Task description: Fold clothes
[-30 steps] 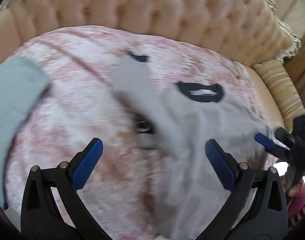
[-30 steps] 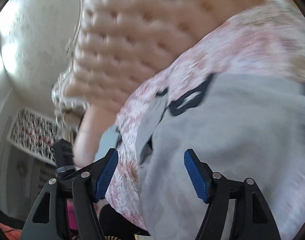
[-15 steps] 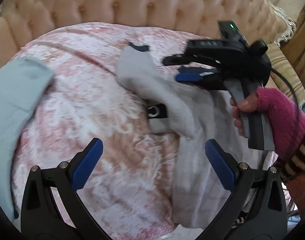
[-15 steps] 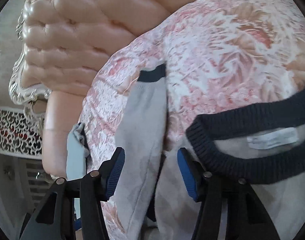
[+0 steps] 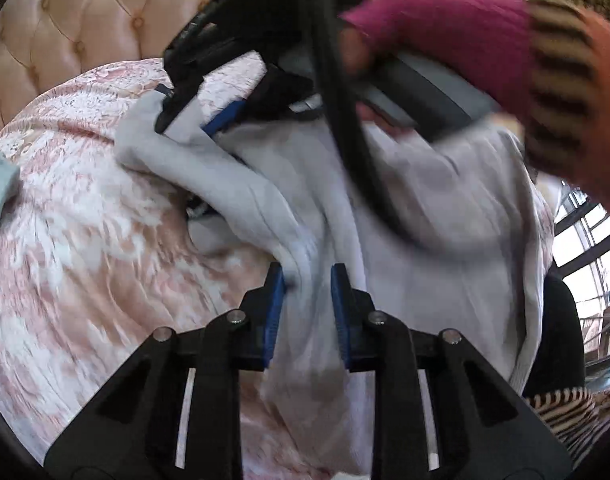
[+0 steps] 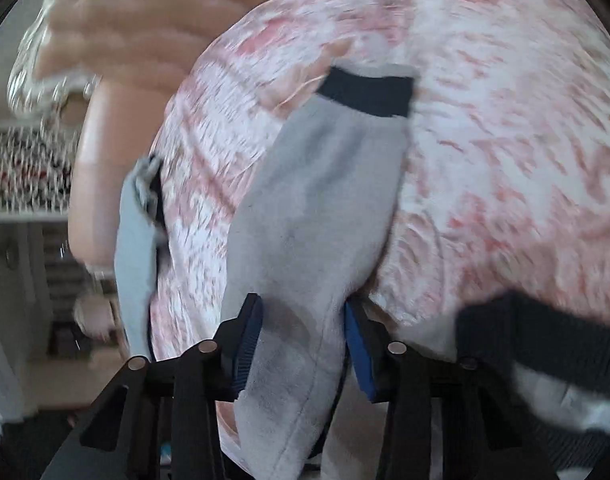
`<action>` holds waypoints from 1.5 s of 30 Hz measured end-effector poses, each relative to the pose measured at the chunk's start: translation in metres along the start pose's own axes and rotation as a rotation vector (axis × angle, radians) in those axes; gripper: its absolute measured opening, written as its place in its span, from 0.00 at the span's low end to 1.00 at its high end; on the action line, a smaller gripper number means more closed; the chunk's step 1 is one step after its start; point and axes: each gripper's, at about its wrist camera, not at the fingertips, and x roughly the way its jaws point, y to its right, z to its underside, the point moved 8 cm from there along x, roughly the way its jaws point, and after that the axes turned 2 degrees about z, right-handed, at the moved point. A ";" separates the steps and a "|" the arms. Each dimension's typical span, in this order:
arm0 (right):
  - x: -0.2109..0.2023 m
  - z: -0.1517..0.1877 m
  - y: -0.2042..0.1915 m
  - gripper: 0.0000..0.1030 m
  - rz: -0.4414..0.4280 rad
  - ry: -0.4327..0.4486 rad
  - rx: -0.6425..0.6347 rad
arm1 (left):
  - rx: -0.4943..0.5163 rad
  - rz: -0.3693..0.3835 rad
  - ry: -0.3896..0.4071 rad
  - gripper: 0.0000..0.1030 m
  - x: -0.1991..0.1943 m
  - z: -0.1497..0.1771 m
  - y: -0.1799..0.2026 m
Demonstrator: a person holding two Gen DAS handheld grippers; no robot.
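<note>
A grey sweater (image 5: pixel 405 216) is lying crumpled on a pink floral bedspread (image 5: pixel 77 248) before a tufted headboard (image 5: pixel 65 28). Its dark-cuffed sleeve (image 6: pixel 325 208) is stretching outward, ready for folding inward. The left gripper (image 5: pixel 305 280), jaws just closing to a narrow gap, is pinching a fabric ridge near the sleeve's base. The right gripper (image 6: pixel 301 320), likewise closing, is straddling the sleeve; a firm clamp cannot be confirmed. A pale blue garment (image 6: pixel 135 248) is lying aside.

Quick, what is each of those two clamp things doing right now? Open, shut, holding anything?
Left gripper: jaws just closing, pinching a fold of the grey sweater.
Right gripper: jaws just closing, gripping the sweater's sleeve.
</note>
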 end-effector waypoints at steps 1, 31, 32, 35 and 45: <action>0.001 0.000 -0.001 0.23 0.003 -0.008 -0.023 | 0.028 -0.013 0.009 0.22 -0.003 0.006 0.006; 0.068 0.165 -0.167 0.48 0.333 -0.271 -0.992 | -0.165 -0.097 0.005 0.18 -0.102 0.080 -0.036; 0.056 0.161 -0.168 0.48 0.317 -0.231 -0.966 | -0.179 -0.082 0.000 0.19 -0.100 0.077 -0.035; -0.009 0.144 -0.165 0.59 0.220 -0.039 -0.813 | -0.291 0.070 -0.035 0.49 -0.086 0.064 -0.029; -0.182 0.182 -0.009 0.79 0.116 0.496 -0.182 | -0.698 0.274 0.054 0.80 -0.036 -0.004 -0.052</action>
